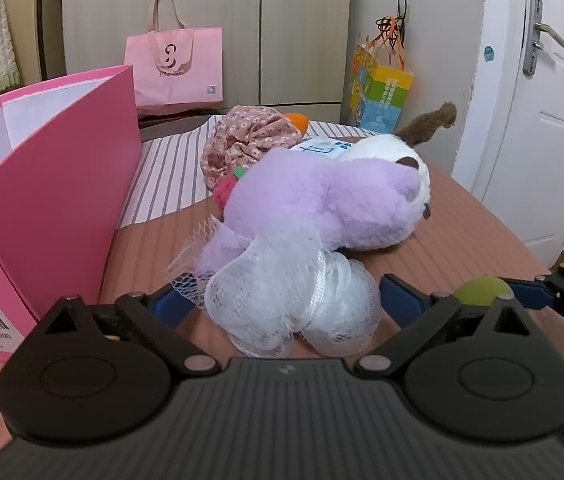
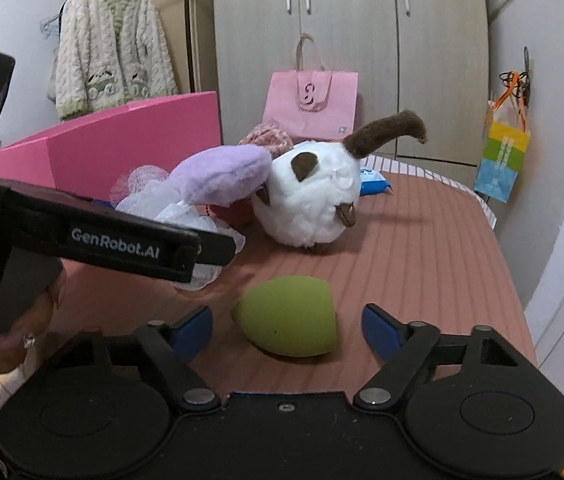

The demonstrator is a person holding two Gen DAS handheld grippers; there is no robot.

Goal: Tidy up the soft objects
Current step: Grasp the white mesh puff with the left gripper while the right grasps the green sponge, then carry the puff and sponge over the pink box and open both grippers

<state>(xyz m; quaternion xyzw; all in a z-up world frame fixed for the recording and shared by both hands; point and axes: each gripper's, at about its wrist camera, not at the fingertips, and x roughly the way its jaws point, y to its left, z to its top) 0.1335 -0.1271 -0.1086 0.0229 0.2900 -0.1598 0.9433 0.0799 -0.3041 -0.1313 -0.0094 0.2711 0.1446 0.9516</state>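
A white mesh bath pouf [image 1: 290, 300] lies on the brown table between the open jaws of my left gripper [image 1: 282, 304]; the blue pads stand on either side and I cannot tell if they touch it. A purple and white plush toy [image 1: 322, 200] lies just behind the pouf. A green sponge egg [image 2: 286, 316] lies on the table between the open jaws of my right gripper [image 2: 288, 328], apart from both pads. It shows in the left wrist view [image 1: 482, 290] too. The pouf [image 2: 154, 196] and plush [image 2: 310, 196] also show in the right wrist view.
An open pink box [image 1: 42, 208] stands at the left of the table. A floral cloth [image 1: 246, 140] and an orange object [image 1: 298, 120] lie behind the plush on a striped cloth [image 1: 162, 176]. A blue packet [image 2: 374, 184] lies beyond. Bags hang on the wardrobe; a white door stands at right.
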